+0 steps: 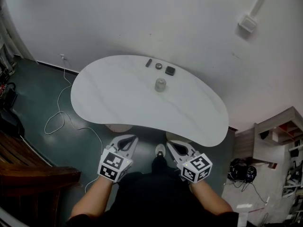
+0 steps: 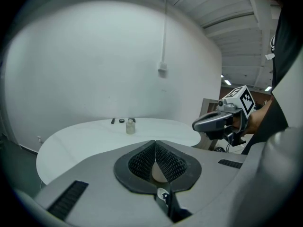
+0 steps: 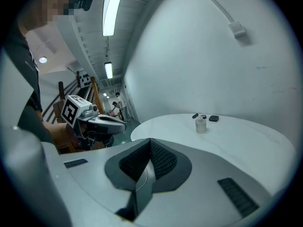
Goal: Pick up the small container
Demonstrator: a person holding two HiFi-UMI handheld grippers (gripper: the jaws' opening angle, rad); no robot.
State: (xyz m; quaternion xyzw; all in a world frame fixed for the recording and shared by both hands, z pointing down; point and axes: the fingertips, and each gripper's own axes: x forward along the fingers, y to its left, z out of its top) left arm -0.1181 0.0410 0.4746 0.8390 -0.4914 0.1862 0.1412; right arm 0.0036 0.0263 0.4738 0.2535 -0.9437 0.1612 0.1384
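Observation:
The small container [image 1: 160,84], a translucent bottle with a cap, stands upright on the far middle of the white curved table [image 1: 118,98]. It also shows in the left gripper view as the container [image 2: 130,126] and in the right gripper view as the container [image 3: 201,125]. My left gripper [image 1: 131,139] and right gripper [image 1: 172,145] hang side by side below the table's near edge, well short of the bottle. Both are shut with nothing between the jaws; the left gripper's [image 2: 155,145] pads meet, and so do the right gripper's [image 3: 150,145].
Three small dark items lie behind the bottle: a stick [image 1: 148,63], a round piece [image 1: 158,66] and a square piece [image 1: 170,71]. A white cable [image 1: 59,112] loops on the dark floor at left. A wooden bench [image 1: 28,171] stands left, shelves [image 1: 279,136] right.

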